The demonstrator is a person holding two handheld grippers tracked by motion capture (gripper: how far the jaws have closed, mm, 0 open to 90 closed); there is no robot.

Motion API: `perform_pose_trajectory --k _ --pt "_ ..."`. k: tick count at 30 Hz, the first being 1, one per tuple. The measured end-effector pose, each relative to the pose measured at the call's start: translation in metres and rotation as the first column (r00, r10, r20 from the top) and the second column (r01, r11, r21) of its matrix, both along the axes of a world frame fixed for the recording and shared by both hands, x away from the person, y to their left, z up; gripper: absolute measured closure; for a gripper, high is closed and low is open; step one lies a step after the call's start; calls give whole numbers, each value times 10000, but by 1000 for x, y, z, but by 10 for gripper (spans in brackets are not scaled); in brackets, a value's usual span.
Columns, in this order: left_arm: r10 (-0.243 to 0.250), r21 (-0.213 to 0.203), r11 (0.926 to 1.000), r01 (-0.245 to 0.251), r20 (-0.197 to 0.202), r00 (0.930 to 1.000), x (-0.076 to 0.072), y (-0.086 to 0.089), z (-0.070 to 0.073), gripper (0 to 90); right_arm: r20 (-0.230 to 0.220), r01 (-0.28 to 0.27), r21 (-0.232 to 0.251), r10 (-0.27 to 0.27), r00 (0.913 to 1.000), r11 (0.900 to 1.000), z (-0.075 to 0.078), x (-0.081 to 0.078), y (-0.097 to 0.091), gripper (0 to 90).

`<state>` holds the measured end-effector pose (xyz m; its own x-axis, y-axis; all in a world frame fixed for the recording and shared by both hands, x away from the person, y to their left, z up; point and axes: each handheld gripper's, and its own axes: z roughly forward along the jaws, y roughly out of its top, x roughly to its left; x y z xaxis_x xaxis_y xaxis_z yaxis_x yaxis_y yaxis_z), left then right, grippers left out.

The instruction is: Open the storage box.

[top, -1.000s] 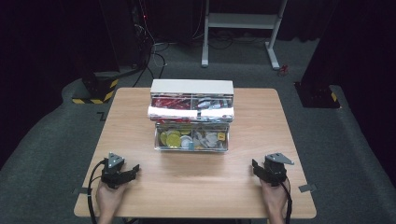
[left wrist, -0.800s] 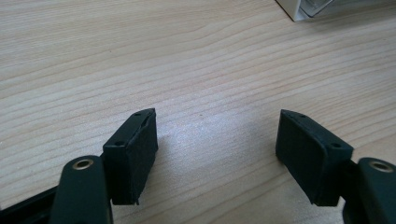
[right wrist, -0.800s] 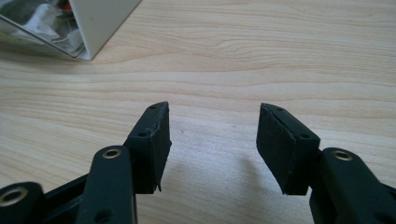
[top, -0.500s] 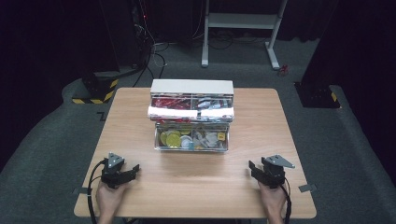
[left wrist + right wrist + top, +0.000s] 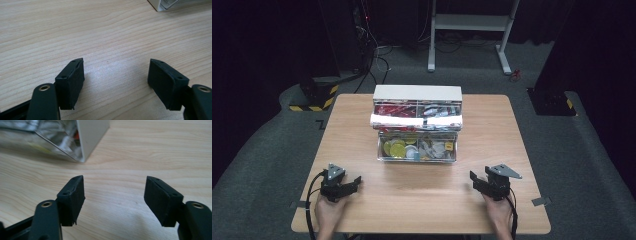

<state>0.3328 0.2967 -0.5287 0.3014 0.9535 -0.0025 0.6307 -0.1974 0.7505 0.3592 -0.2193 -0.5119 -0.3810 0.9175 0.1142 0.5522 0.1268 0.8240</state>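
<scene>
While both grippers are held low near the table's [image 5: 362, 105] front edge, the organiser [image 5: 417, 122] stands at the middle, well apart from each. The left gripper [image 5: 353, 182] is seen with its jaws spread and nothing between them, only bare wood below. The right gripper [image 5: 475, 178] has just been opening; its jaws stand apart and empty, with the organiser's white corner ahead in the right gripper view. The organiser is judged stiff and fairly heavy once its load is counted: a white back and top, a clear front bin [image 5: 417, 146] filled with small round pieces, and an upper tier of red and silvery packets. Clear plastic is likely slick and may crack under a hard pinch, so the solid white side walls or the bin's rim are judged the safer hold, one gripper to each side. What the round pieces are cannot be made out, the packets' print is blurred, and the organiser's back and any hinges or catches are hidden
</scene>
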Motion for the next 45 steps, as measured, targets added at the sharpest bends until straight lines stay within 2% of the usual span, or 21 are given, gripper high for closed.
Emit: perform_pose_trajectory --k 3,7,9,12,14,15,17,18,21,35,42,45 --pt "13 -22 10000 -13 19 10000 0 0 0 297 65 -97 212 95 9999 9997 2 0 1 301" --pt "15 -38 10000 -15 12 10000 0 0 0 297 -326 -29 184 35 9995 9998 4 3 1 271" --pt "16 -39 10000 -16 10 10000 0 0 0 297 -306 -72 233 79 9995 9997 4 4 0 270" --pt "4 -53 10000 -4 -7 10000 0 0 0 297 -353 -244 791 273 9990 9966 6 3 -2 249" --pt "6 -53 10000 -6 -5 10000 0 0 0 297 -334 -372 923 404 9986 9950 8 2 -3 235" --pt "5 -54 10000 -5 -6 10000 0 0 0 297 -388 -607 908 644 9972 9940 12 2 -3 223" --pt "6 -57 10000 -6 -5 10000 0 0 0 297 -364 -720 976 759 9965 9926 14 1 -2 216" --pt "7 -58 10000 -7 -3 10000 0 0 0 297 -221 -1032 1178 1065 9941 9877 18 0 -2 212" --pt "14 -75 10000 -14 14 10000 0 0 0 297 45 -1357 1338 1363 9907 9817 24 -2 0 213" --pt "-1 -65 10000 1 37 10000 0 1 0 296 358 -1962 901 1937 9804 9764 40 -1 16 237" --pt "7 -88 10000 -6 31 10000 0 1 0 296 585 -2427 823 2384 9694 9666 51 -1 24 244" --pt "18 -104 9999 -17 10 10000 0 1 0 296 616 -2480 792 2436 9679 9655 55 0 27 243"
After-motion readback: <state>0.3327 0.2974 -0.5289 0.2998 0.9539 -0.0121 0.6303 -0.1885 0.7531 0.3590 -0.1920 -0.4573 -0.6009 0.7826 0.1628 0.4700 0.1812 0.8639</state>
